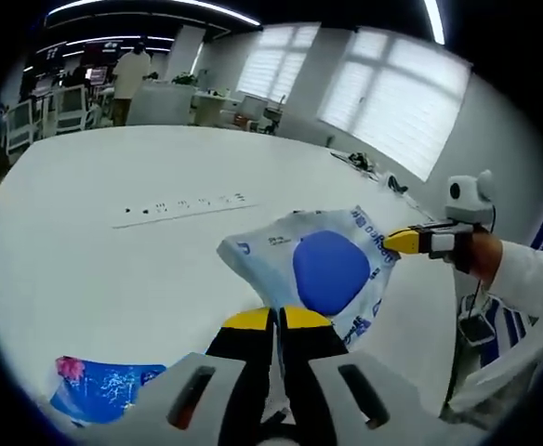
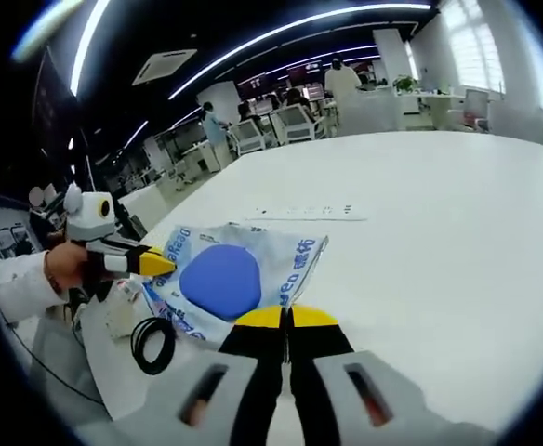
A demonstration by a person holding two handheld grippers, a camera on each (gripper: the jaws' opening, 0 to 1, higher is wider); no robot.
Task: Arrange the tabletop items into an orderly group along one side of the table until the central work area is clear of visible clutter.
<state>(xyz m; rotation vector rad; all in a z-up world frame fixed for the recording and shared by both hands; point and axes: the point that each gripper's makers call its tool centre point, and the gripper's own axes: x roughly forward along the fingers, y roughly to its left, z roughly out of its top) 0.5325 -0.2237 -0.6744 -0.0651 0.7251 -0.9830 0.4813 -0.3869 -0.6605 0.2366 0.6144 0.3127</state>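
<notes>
- The white plastic bag with a large blue oval print and blue lettering (image 1: 323,269) lies spread on the white counter (image 1: 113,177), stretched between the two claws.
- In the left gripper view, the left claw (image 1: 276,319) has its yellow tips pressed together on the bag's near edge; the right claw (image 1: 403,241) pinches the far corner.
- The right gripper view shows the right claw (image 2: 288,317) closed on the bag (image 2: 220,279), the left claw (image 2: 155,263) gripping the opposite edge.
- A blue packet with a pink mark (image 1: 99,390), probably a snack wrapper, appears in the left gripper view.
- The right gripper view adds a black coiled cable (image 2: 152,342) near the counter's edge.
</notes>
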